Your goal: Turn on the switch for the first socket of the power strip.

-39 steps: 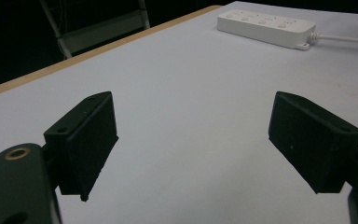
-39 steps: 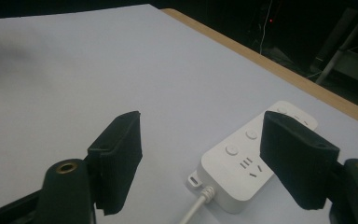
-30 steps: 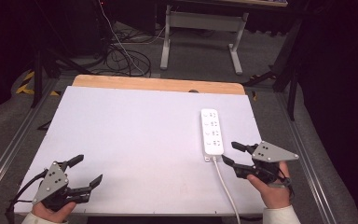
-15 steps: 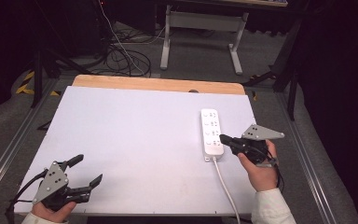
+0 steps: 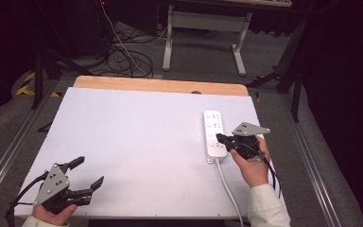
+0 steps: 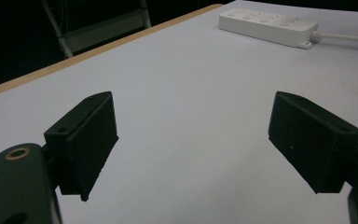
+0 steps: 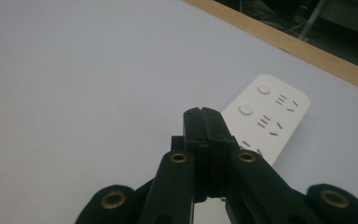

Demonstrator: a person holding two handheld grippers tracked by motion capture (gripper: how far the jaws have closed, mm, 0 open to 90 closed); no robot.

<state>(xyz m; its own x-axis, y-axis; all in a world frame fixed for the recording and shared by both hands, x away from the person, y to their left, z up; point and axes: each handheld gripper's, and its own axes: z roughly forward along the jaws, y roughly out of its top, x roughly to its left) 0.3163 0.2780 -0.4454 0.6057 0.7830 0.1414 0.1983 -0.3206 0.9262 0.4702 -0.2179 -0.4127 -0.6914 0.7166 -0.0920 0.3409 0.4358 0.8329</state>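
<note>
Your right gripper (image 5: pixel 220 138) has swung in from lower right, jaws pressed together, tip over the power strip (image 5: pixel 214 133) at right centre — likely lining up a button press. Left gripper (image 5: pixel 86 173) stays spread, lower left.

— How many things lie on the table (image 5: pixel 137 142)?

— One white power strip (image 5: pixel 214 135) near the right edge, with one cord (image 5: pixel 228 189) running off the near edge.

— And grippers?

— Two: the left gripper (image 5: pixel 86 175) at the near left corner (jaws apart), the right gripper (image 5: pixel 220 138) over the strip, jaws together.
</note>
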